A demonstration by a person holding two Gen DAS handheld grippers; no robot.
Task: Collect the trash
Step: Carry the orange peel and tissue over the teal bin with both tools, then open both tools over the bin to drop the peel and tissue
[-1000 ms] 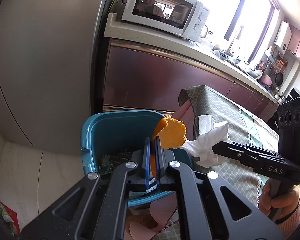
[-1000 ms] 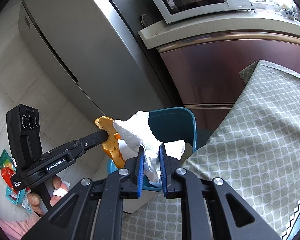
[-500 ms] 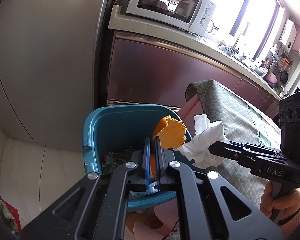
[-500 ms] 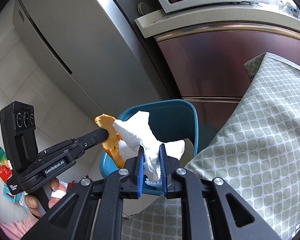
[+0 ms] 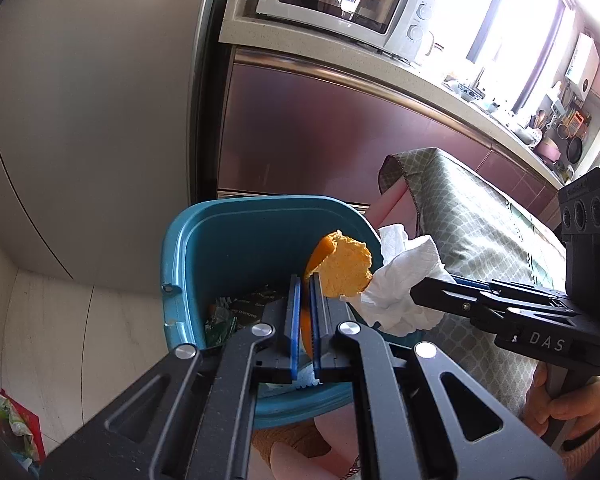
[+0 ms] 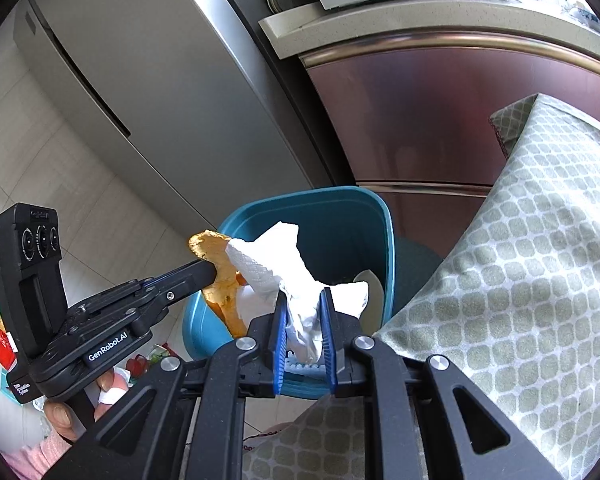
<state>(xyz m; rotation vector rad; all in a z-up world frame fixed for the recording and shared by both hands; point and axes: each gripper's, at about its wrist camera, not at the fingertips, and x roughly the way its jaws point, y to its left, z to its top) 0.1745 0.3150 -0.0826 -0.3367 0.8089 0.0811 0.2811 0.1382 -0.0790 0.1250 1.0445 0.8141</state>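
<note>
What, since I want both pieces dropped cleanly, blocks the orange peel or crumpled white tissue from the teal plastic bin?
Nothing visible does. The orange peel in the left gripper and the crumpled white tissue in the right gripper hang over the open, lidless teal plastic bin.

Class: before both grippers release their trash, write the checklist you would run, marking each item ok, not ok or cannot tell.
1. Left gripper shut on the orange peel: ok.
2. Right gripper shut on the crumpled paper towel: ok.
3. Peel above the opening of the teal trash bin: ok.
4. Paper towel fully above the bin opening: cannot tell; in the left wrist view it hangs at the rim.
5. Room left in the bin: ok; wrappers lie low inside.
6. Tablecloth outside the bin: ok.
</note>
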